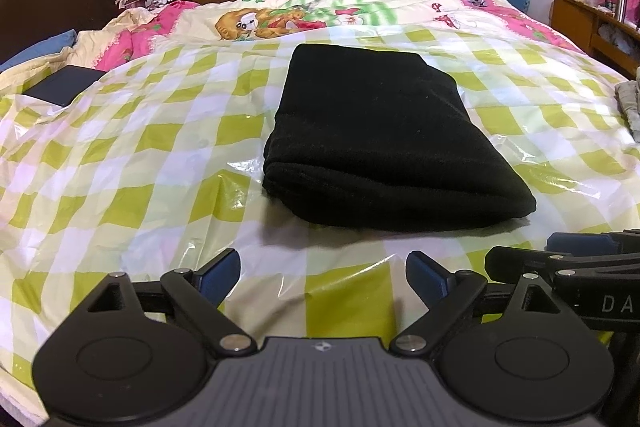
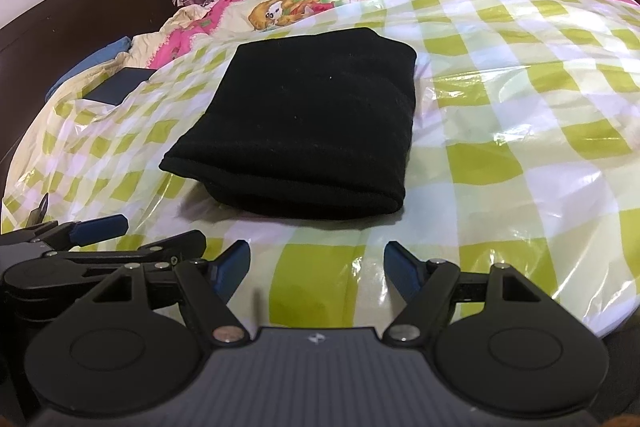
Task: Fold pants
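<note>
pants [image 1: 380, 135]: black, folded, flat on checked plastic sheet [image 1: 160, 147]
left gripper [image 1: 323, 277]: near pants' front edge, fingers spread, empty
right gripper [image 2: 317, 267]: beside left gripper, fingers apart, empty

One legible marking only — white letters "DA", cut off by the frame edge — on the right gripper [image 1: 580, 247], black arm.

Left claw [image 1: 323, 277] and right claw [image 2: 317, 267] sit side by side, both spread wide, gripping nothing.
</note>
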